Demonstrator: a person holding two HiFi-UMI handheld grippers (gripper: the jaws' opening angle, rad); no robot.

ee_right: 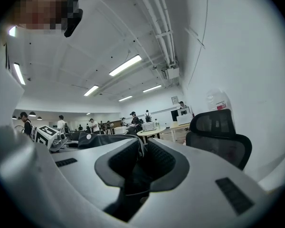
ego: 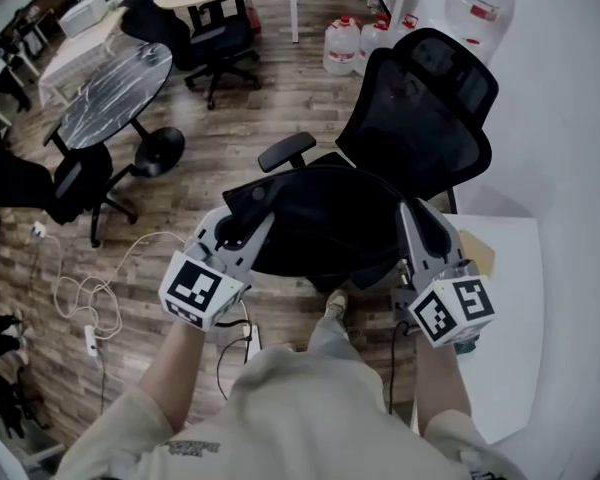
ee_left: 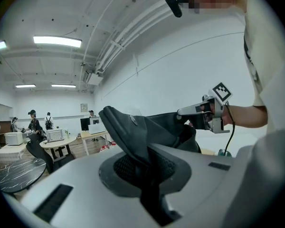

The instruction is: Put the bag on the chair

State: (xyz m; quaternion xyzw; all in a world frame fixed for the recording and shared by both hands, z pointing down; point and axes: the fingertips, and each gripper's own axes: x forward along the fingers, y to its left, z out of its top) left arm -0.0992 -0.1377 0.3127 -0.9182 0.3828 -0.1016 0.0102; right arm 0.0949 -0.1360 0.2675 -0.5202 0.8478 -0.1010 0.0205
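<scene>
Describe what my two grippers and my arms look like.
The left gripper and right gripper are light grey plastic, each with broad jaws lined with black textured pads. Each carries a white cube printed with black square markers, and a thin black cable trails from each. You wear a pale short-sleeved T-shirt; the forearms are bare.

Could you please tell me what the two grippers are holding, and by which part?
A black bag, held between them: the left gripper pinches its left end and the right gripper its right end.
</scene>
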